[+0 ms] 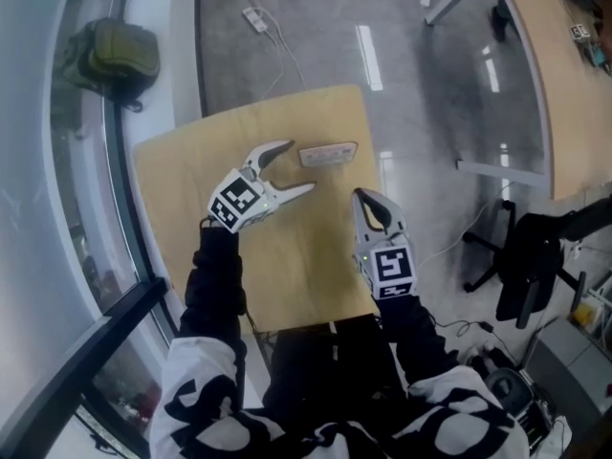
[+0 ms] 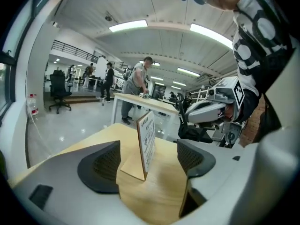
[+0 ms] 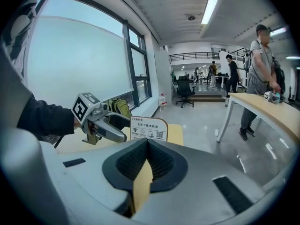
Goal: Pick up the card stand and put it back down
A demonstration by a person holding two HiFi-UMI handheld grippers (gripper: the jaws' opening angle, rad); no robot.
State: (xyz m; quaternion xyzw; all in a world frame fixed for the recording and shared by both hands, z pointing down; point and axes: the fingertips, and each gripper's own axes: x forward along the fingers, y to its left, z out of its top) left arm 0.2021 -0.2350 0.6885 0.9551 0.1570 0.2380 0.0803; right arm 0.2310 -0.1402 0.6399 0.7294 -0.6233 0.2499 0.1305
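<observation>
Left gripper (image 1: 298, 166) is seen with its jaws spread wide and nothing gripped. The card stand (image 1: 328, 154) is lined up in the gap but sits just beyond the tips, untouched, upright on its wooden base near the far edge of the desk (image 1: 277, 256). Right gripper (image 1: 363, 197) is held to the near right of the stand, jaws pressed together on nothing. The pick-up is judged not yet begun. Here is where it could be spoiled: the panel is thin and tall, so if one pad is brought against it before the other, it could be tipped over or skidded toward the far edge — and off. A grip taken too high on the panel might let the base swing; a grip closed short of the stand would catch only air.
</observation>
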